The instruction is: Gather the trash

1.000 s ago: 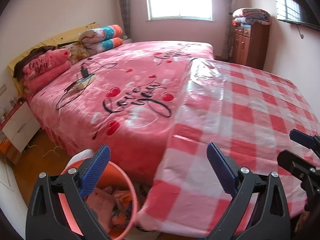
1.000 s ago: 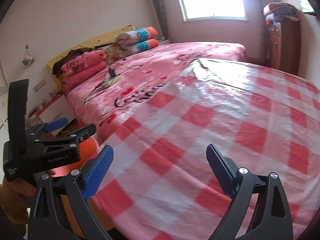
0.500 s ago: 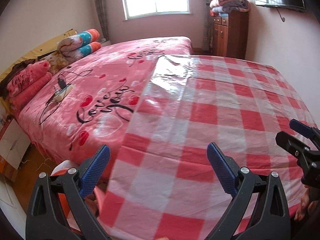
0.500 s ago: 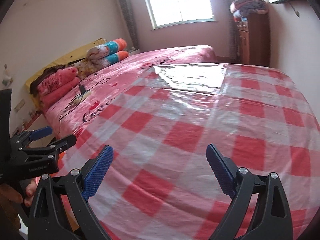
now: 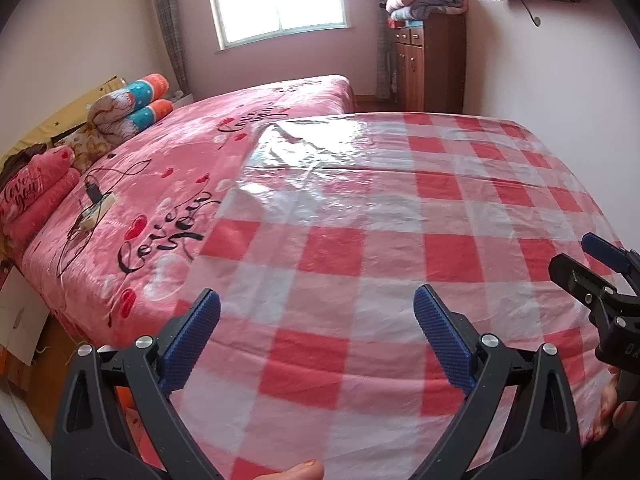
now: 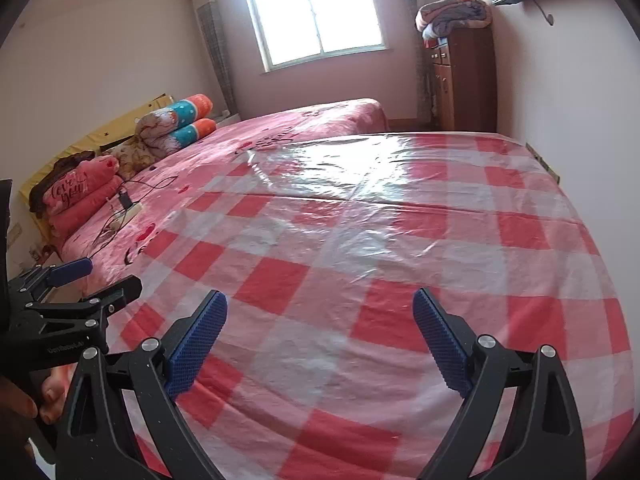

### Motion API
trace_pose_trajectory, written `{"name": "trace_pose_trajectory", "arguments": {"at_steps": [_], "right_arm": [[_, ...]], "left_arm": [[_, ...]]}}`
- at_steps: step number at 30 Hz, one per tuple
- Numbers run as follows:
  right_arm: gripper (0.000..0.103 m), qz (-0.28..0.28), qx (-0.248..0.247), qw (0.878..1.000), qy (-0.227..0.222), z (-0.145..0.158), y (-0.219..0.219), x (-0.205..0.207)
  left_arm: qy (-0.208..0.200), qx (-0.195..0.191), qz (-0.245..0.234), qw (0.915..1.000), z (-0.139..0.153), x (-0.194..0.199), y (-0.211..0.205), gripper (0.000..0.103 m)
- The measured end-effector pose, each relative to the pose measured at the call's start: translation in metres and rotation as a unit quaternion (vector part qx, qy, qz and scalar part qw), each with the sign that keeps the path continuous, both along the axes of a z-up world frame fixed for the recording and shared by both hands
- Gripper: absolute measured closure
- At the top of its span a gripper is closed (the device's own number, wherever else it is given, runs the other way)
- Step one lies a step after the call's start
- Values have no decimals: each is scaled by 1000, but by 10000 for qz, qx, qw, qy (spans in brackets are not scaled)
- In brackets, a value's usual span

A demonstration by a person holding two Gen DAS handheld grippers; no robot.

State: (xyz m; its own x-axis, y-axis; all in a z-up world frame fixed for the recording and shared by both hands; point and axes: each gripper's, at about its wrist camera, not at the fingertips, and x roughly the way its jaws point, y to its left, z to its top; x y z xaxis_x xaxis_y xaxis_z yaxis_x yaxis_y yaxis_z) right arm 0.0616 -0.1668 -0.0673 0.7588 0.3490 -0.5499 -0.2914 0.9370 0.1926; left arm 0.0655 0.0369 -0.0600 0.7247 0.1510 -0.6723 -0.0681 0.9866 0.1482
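Left gripper (image 5: 316,336): jaws spread wide, nothing between the blue pads, held above the near edge of a red-and-white checked plastic sheet (image 5: 400,248).
Right gripper (image 6: 320,340): likewise wide apart and empty, over the same sheet; its side also shows at the right edge of the left wrist view.
Trash: none can be made out on the sheet or bed. An orange sliver (image 5: 130,412) shows low behind the left gripper's frame; what it is cannot be told.
Pink printed bedspread (image 5: 172,168): left of the sheet, carrying a power strip with cable (image 5: 94,210).
Rolled quilts (image 5: 132,106): at the bed head.
Wooden cabinet (image 5: 430,66): far wall, with folded blankets (image 5: 426,0) on top.
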Motion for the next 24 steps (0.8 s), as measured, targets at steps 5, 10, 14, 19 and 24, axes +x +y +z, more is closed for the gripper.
{"name": "trace_pose_trajectory", "arguments": {"at_steps": [5,10,14,19,24], "right_arm": [[10,-163,-140,9997,-119,1,-10,1],[10,-354,-201,9991,-144,0,-23,4],[10,-519,-272,9982,-156,-1,-32,7],[10,-709,-351,9967,-173,-3,-45,11],[10,-875,-316,9955,-171,-3,-57,13]], "left_arm": [[38,24,-137,9999,-3,11,-19,5],[47,-59,-310,9995,-4,21,-39,5],[18,-54,-424,9991,-5,26,-53,5],[34,-102,-495,9987,-9,34,-65,5],[40,-162,-483,9987,-13,39,-70,5]]}}
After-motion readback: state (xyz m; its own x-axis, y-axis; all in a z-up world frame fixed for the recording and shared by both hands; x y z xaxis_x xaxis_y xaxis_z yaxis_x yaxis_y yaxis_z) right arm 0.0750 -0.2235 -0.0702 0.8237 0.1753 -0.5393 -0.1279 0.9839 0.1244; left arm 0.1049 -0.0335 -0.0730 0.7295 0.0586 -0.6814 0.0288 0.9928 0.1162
